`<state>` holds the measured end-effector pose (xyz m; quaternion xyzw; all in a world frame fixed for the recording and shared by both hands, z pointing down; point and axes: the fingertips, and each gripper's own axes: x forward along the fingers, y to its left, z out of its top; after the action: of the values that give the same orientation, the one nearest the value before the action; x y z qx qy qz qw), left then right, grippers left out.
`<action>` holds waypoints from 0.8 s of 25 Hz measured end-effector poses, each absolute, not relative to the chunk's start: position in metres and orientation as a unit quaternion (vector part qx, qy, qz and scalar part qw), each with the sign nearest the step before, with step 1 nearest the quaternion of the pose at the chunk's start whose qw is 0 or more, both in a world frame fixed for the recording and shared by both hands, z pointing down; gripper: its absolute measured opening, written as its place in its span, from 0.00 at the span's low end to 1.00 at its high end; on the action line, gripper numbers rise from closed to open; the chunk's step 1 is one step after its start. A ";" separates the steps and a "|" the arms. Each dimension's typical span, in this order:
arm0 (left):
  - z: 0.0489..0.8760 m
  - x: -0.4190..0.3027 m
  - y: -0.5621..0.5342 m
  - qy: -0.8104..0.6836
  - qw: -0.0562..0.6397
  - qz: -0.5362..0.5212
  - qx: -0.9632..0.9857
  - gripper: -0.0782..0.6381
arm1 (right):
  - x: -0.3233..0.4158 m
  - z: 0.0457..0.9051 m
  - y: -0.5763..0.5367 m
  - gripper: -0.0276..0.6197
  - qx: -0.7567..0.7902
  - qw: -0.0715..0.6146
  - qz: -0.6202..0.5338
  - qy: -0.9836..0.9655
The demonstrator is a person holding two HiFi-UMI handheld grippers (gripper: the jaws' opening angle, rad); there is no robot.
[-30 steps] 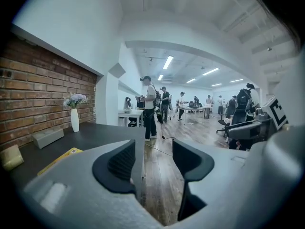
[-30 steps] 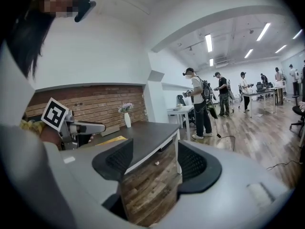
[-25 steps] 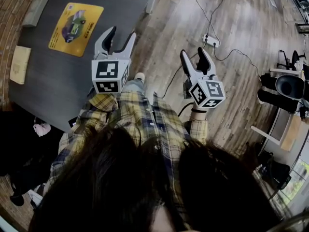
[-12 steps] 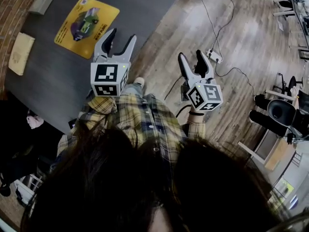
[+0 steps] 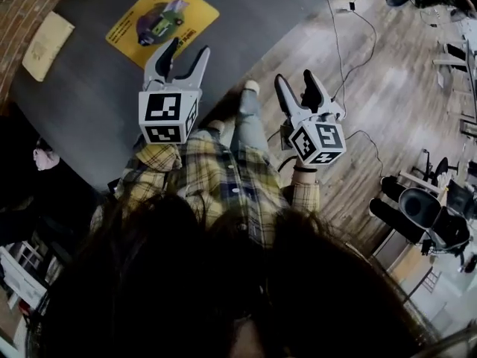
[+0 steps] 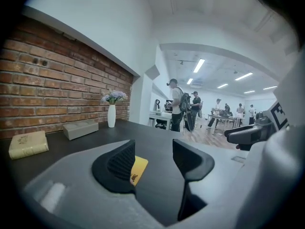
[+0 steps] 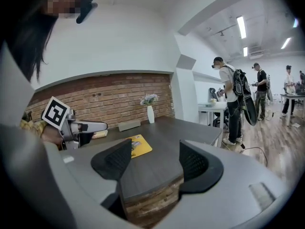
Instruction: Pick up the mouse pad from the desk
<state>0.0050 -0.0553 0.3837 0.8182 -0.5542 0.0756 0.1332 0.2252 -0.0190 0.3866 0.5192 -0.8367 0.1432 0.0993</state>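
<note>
A yellow mouse pad with a printed picture lies flat on the dark desk, at the top of the head view. My left gripper hovers open over the desk just short of the pad, nothing between its jaws. In the left gripper view a yellow corner of the mouse pad peeks past the left jaw. My right gripper is open and empty, held off the desk's edge above the wooden floor. The right gripper view shows the mouse pad lying beyond its jaws.
A tan book lies at the desk's left near the brick wall. A grey box and a white vase with flowers stand along that wall. Cables and a power strip cross the floor. Office chairs stand at right; people stand further back.
The view has swung so the desk and mouse pad slid up and to the right. Both grippers kept their open pose; the left one now sits closer to the pad.
</note>
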 end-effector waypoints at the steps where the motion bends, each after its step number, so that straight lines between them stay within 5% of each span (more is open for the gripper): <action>1: 0.383 0.000 -0.056 -0.563 0.134 0.072 0.812 0.44 | 0.220 0.387 -0.025 0.49 0.509 0.103 0.141 -0.843; 20: 0.391 -0.095 -0.071 -0.779 0.157 0.050 0.604 0.44 | 0.109 0.392 -0.186 0.49 0.248 0.136 0.125 -0.951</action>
<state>-0.0949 -0.0707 0.3905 0.6043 -0.7794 0.0497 0.1575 0.1088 -0.1856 0.3923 0.2483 -0.9509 0.1248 0.1362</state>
